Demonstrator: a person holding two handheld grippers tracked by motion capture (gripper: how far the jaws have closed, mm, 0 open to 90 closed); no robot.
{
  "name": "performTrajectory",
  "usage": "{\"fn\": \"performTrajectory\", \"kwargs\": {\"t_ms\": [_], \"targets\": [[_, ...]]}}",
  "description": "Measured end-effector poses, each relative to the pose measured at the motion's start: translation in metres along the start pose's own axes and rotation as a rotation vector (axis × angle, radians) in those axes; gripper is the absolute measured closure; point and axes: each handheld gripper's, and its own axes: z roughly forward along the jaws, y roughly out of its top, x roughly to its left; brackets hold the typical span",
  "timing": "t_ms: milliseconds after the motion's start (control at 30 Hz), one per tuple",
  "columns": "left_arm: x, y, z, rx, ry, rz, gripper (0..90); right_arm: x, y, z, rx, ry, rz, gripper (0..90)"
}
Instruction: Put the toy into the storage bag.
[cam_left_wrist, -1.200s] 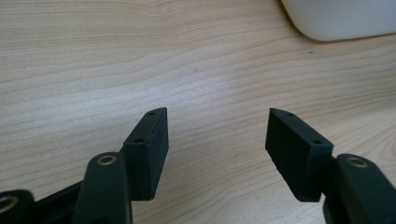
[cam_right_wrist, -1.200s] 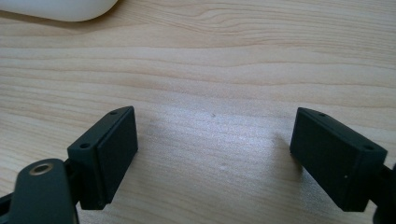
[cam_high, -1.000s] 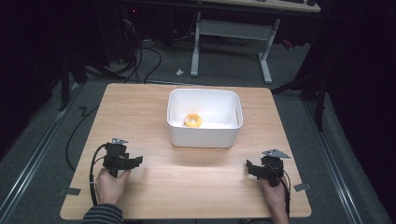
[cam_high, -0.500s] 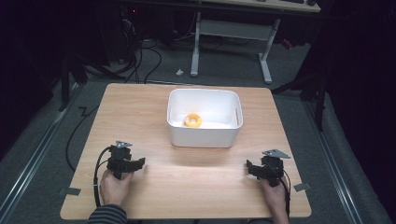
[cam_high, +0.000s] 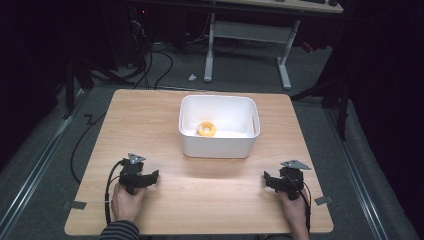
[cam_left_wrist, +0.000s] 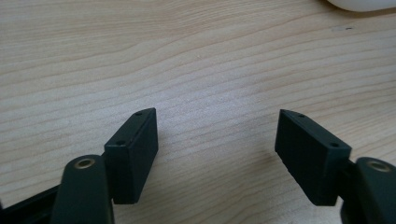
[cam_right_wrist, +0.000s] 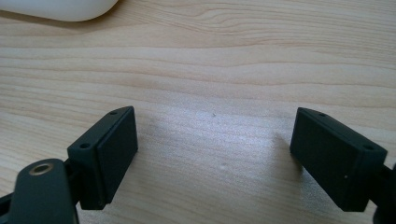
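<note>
My left gripper (cam_high: 152, 176) rests low on the wooden table (cam_high: 150, 115), jaws spread wide over bare wood. Ahead and between my two grippers sits a white tub (cam_high: 219, 146) with a yellow ring (cam_high: 207, 129) lying inside. My right gripper (cam_high: 267, 179) mirrors it, jaws spread, gripping nothing.

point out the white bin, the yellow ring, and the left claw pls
white bin (cam_high: 219, 147), high view, on its front wall.
yellow ring (cam_high: 207, 129), high view, on the ring's body, inside the bin.
left claw (cam_left_wrist: 215, 140), left gripper view, midway between its open fingertips, over bare wood.
</note>
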Motion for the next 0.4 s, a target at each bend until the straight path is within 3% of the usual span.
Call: {"fn": "performTrajectory", "kwargs": {"t_ms": [33, 67, 100, 133, 200, 400], "targets": [[0.000, 0.000, 0.000, 0.000, 0.000, 0.000, 27.4, 0.000, 0.000, 0.000, 0.000, 0.000, 0.000, 14.9], [-0.004, -0.003, 0.001, -0.019, 0.020, 0.029, 26.3, 0.000, 0.000, 0.000, 0.000, 0.000, 0.000, 14.9], [-0.004, -0.003, 0.001, -0.019, 0.020, 0.029, 24.9, 0.000, 0.000, 0.000, 0.000, 0.000, 0.000, 14.9], [-0.006, -0.008, 0.003, -0.061, 0.022, 0.025, 23.9, 0.000, 0.000, 0.000, 0.000, 0.001, 0.000, 14.9], [-0.007, -0.011, 0.003, -0.085, 0.027, 0.020, 23.1, 0.000, 0.000, 0.000, 0.000, 0.000, -0.001, 14.9], [-0.007, -0.011, 0.003, -0.084, 0.029, 0.019, 22.7, 0.000, 0.000, 0.000, 0.000, 0.000, 0.000, 14.9]]}}
